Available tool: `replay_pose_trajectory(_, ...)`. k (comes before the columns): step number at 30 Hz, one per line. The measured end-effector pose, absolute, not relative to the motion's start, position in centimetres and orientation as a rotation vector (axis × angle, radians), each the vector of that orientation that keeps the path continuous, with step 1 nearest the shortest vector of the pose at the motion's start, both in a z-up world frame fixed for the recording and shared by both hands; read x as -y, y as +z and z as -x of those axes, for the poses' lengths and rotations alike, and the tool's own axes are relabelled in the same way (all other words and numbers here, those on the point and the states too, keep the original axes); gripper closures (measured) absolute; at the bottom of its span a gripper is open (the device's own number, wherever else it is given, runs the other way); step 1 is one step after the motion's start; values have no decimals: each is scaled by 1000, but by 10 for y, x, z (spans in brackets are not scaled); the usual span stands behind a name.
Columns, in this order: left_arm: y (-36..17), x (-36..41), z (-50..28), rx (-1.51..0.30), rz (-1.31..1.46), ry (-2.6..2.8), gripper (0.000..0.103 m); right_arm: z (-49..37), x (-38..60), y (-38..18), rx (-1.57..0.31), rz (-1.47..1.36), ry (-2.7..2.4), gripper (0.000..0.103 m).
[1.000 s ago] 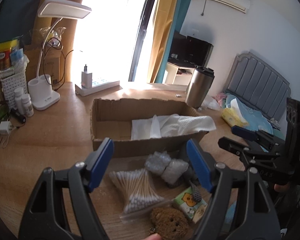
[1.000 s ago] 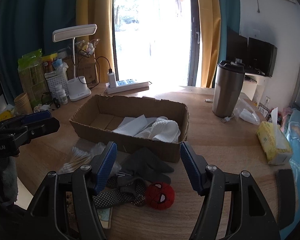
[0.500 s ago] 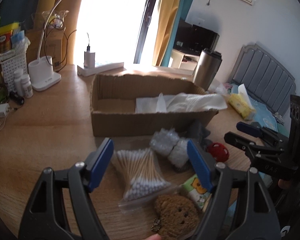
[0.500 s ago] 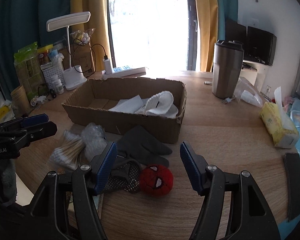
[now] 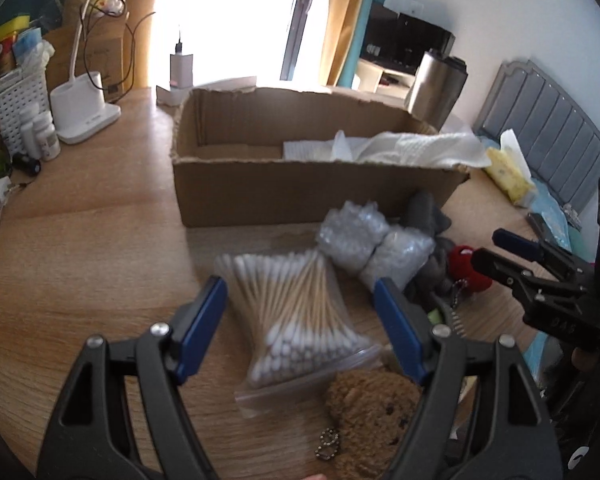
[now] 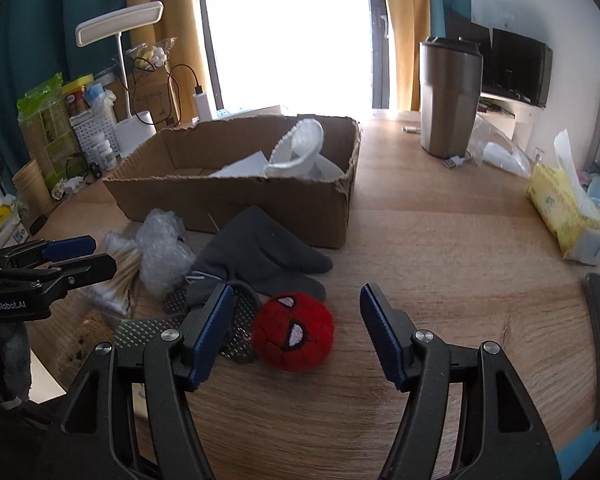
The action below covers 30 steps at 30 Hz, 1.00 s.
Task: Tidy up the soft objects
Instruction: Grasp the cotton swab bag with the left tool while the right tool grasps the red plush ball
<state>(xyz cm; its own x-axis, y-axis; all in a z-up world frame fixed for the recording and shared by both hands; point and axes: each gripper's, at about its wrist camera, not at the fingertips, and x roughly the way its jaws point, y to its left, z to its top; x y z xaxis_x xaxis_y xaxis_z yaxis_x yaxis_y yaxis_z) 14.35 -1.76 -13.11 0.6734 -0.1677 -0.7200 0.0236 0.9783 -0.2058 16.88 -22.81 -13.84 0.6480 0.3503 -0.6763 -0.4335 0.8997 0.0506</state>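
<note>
Right, the cardboard box (image 6: 236,196) is the marker here: white cloths (image 5: 416,148) already lie inside it, so the job looks partly done. In front of the box waits the pile: cotton swab bag (image 5: 300,312), bubble wrap bundles (image 5: 374,240), grey glove (image 6: 264,252), red plush ball (image 6: 294,332), brown plush bear (image 5: 374,412). The left gripper (image 5: 304,324) hangs spread over the swabs, empty; the right gripper (image 6: 296,332) is spread around the ball, not gripping it.
</note>
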Motion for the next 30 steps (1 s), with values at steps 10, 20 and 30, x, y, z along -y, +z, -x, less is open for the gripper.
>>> replay_pose_trajectory(10,-147,21,-153,-904,147,-92,26,-172,227,-150,-786,129,459,34)
replay_pose_trajectory(20,-153,20,-156,-928,148,-116,27,-173,226,-156,-815,137,479,50)
replay_pose_trajectory(30,-150,20,-151,-911,138,-134,52,-169,224,-147,-791,160,476,63)
